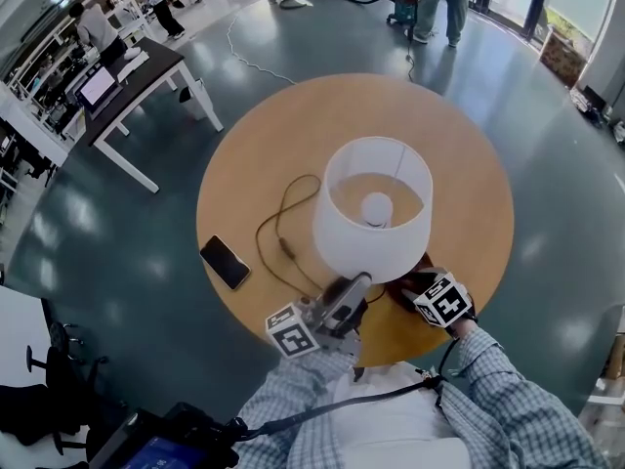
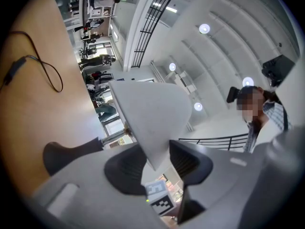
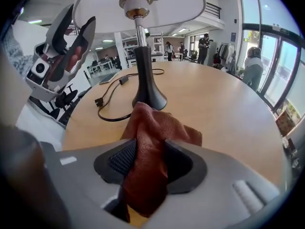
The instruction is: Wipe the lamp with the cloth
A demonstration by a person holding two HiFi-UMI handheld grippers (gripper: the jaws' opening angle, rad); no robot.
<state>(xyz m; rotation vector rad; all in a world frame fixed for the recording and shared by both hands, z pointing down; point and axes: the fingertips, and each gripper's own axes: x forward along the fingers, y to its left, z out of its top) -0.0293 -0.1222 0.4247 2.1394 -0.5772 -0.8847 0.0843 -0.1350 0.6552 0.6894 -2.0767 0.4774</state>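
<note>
1. Left claw (image 2: pixel 159 157) is clenched on the lower rim of the lampshade (image 2: pixel 147 113). The thin white wall sits pinched between both pads. My read: it is there to brace the lamp (image 1: pixel 337 237) so it cannot rock or spin under a wipe.
2. The left claw points upward from below the rim. That suits a hold on the shade's bottom edge and leaves the outer face free.
3. Right claw (image 3: pixel 147 159) is released. The jaws stand apart, and ribbed pad shows bare on one side. The rust-red cloth (image 3: pixel 152 137) hangs loose in the gap, bunched, not pinched.
4. The cloth's far end is spread on the table (image 3: pixel 224 104), just in front of the dark lamp base (image 3: pixel 148 97). It looks close to the base, but I cannot tell whether it touches.
5. The right claw tilts down toward the table. It looks like a regrip, or the cloth being put down.
6. The lamp stands upright near the table's middle. Its cord (image 1: pixel 278 228) loops off to the left, toward the phone (image 1: pixel 226 262) near the edge, so the near side is open for both claws.
7. Before any wiping, the right claw has to close firmly on the cloth.
</note>
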